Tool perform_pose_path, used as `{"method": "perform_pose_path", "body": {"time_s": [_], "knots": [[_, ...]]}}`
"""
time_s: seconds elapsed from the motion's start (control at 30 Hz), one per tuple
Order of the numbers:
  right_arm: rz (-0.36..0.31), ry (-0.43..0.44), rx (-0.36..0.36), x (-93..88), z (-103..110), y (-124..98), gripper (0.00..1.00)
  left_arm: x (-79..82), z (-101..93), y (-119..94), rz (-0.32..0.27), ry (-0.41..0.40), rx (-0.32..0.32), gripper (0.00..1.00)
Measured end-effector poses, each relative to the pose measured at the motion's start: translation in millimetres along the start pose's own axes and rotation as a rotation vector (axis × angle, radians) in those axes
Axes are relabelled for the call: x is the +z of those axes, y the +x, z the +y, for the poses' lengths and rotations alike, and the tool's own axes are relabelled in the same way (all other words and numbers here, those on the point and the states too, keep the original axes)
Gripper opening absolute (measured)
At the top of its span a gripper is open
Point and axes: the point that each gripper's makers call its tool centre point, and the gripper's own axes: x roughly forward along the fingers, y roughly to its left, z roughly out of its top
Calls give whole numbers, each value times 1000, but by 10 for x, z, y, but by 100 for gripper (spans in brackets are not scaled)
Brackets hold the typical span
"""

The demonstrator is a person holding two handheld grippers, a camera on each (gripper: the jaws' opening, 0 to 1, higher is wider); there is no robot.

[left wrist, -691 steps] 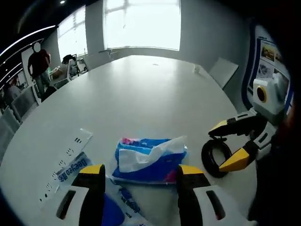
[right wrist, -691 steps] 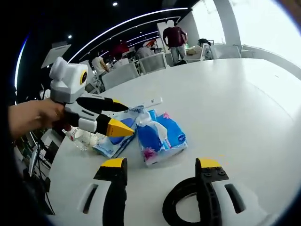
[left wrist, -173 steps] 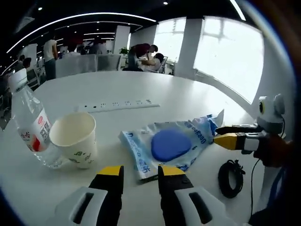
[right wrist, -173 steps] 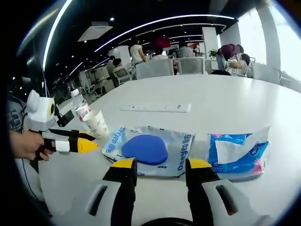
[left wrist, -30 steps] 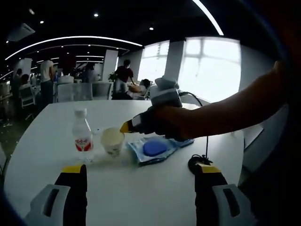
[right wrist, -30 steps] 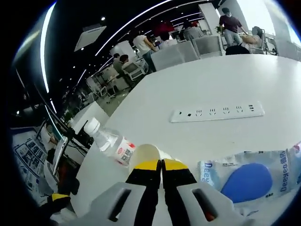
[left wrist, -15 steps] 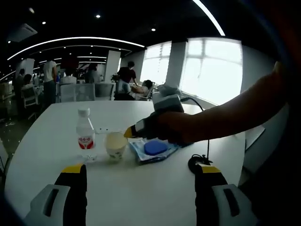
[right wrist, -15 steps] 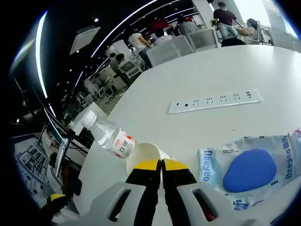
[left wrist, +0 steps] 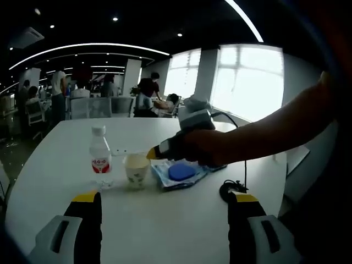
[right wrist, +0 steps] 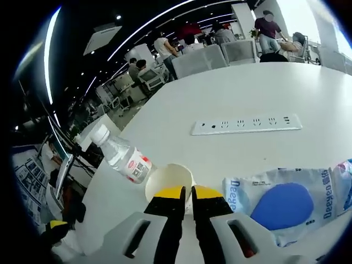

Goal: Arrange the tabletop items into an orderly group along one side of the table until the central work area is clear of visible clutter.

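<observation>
- Fingers first: your left gripper (left wrist: 160, 204) is spread wide with nothing in it, hanging back over the tabletop (left wrist: 165, 225).
- Water bottle (left wrist: 99, 155) stands farthest left; looks light and tippy, so take it low on the body.
- Paper cup (right wrist: 168, 182) is next, just beside it. Your right gripper (right wrist: 184, 193) sits at its rim, fingers a thin gap apart. Thin paper, so go gentle.
- Blue-pad packet (right wrist: 286, 204) lies flat on the right; floppy and slick, so pinch an edge.

A white paper cup (right wrist: 168, 180), a red-labelled clear bottle (right wrist: 122, 154), a blue-printed packet (right wrist: 280, 206).
</observation>
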Motion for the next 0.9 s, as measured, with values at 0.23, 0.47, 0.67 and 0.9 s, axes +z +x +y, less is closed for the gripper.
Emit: {"method": "perform_pose_path", "body": {"time_s": [0.23, 0.47, 0.67, 0.9], "knots": [[-39, -23, 6, 46, 19, -70, 13, -6, -19, 8, 1, 5, -10, 95], [-63, -116, 38, 32, 29, -179, 28, -2, -44, 28, -2, -4, -21, 96], [-90, -188, 68, -19, 113, -416, 41, -10, -48, 37, -3, -2, -27, 98], [-134, -241, 94, -49, 109, -638, 57, 5, -20, 33, -10, -6, -29, 99]]}}
